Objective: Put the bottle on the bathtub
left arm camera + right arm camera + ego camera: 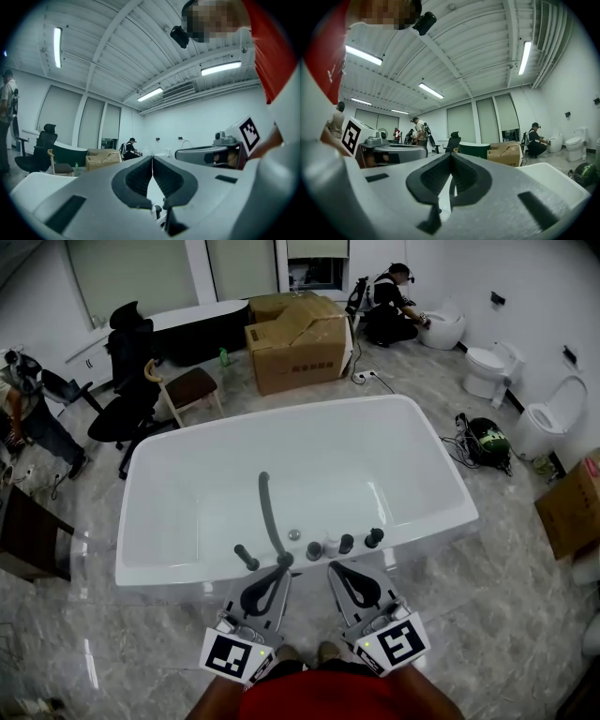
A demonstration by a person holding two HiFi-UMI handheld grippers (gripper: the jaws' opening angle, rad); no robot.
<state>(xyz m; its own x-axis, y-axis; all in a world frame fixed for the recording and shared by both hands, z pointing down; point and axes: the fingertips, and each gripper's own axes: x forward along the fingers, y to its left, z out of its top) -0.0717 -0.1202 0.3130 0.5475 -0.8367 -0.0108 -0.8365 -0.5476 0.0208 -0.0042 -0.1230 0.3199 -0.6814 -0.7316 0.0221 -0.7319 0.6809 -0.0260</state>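
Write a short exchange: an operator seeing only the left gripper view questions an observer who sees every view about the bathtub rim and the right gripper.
Operator: What sits on the bathtub rim ahead of me?
Observer: In the head view, a small white item, possibly the bottle, stands on the near rim of the bathtub between two dark knobs.
Operator: Is the right gripper holding anything?
Observer: No; the right gripper is empty, its fingers closed together.
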